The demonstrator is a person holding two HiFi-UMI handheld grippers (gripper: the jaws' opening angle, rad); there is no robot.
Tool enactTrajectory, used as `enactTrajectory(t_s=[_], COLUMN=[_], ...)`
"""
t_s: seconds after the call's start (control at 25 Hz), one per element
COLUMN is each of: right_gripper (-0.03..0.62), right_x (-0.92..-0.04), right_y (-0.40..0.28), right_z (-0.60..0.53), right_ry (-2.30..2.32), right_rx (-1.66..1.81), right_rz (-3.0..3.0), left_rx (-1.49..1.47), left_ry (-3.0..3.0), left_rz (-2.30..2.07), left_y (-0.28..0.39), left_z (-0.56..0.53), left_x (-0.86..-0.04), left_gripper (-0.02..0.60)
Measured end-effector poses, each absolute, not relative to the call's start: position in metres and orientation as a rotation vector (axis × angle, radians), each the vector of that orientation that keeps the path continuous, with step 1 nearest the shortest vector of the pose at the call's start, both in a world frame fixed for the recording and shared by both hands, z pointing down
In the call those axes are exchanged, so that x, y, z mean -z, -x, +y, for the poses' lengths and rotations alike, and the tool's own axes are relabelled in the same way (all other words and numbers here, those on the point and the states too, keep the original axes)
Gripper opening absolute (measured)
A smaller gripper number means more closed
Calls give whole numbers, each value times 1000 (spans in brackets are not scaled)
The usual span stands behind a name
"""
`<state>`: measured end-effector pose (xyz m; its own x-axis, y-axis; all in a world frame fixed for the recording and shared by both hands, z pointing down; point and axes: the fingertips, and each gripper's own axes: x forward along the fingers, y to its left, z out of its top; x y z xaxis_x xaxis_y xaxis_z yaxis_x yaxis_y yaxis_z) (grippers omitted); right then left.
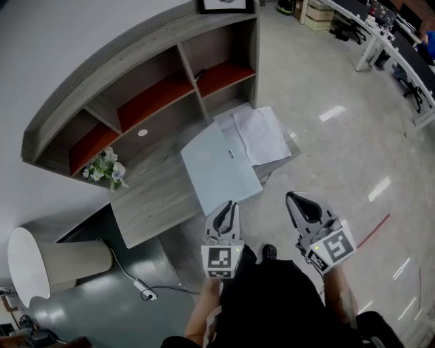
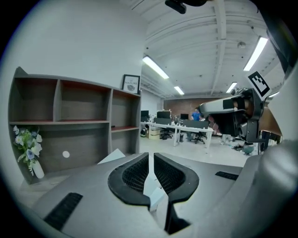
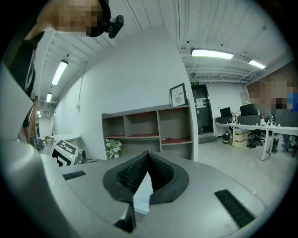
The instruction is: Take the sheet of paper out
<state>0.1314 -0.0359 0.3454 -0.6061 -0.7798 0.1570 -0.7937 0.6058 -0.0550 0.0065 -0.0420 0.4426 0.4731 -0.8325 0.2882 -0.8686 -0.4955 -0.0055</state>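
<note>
White sheets of paper (image 1: 259, 133) lie on the far right end of the grey wooden desk (image 1: 153, 197), beside a pale blue flat case (image 1: 219, 166) that looks like a folder or closed laptop. Whether the case overlaps them I cannot tell. A white corner (image 2: 111, 155) also shows in the left gripper view. My left gripper (image 1: 228, 208) hovers shut and empty just off the desk's near edge, close to the case's near corner. The right gripper (image 1: 294, 199) is level with it further right, over the floor, shut with nothing in it. Both jaw pairs (image 2: 151, 155) (image 3: 148, 153) point toward the shelf.
A curved shelf unit (image 1: 156, 95) with red boards stands behind the desk, a framed picture (image 1: 224, 5) on top. A small vase of flowers (image 1: 105, 166) sits at the desk's left end. A round white object (image 1: 27, 265) and a cable (image 1: 136, 282) are on the floor at left. Office desks (image 1: 394, 47) stand far right.
</note>
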Motion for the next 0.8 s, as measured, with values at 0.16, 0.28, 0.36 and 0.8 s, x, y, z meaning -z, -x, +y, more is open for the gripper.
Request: enactTrajectory(t_s=[0.16,0.28,0.36,0.8], right_gripper=[12,12,12,12], right_x=[-350,-355,-358,-375], right_y=[-129,-127,-126,-123], right_z=[-45,-50,-52,-60], right_ry=[-1383,-1410,-1427,-1474], right_rx=[-202,-222,-234,-308], right_rz=[-2669,-2641,-2622,-2543], left_rx=[-457,-509,-537,-902], left_ry=[-2608,-2636,-2655,-2809], left_rz=[-1418,-1367,-1342,-1277], left_y=[-12,-16,-20,-40], left_z=[-54,-61,-64,-77], left_x=[-464,-478,-488,-547], left_gripper=[57,80,100,210])
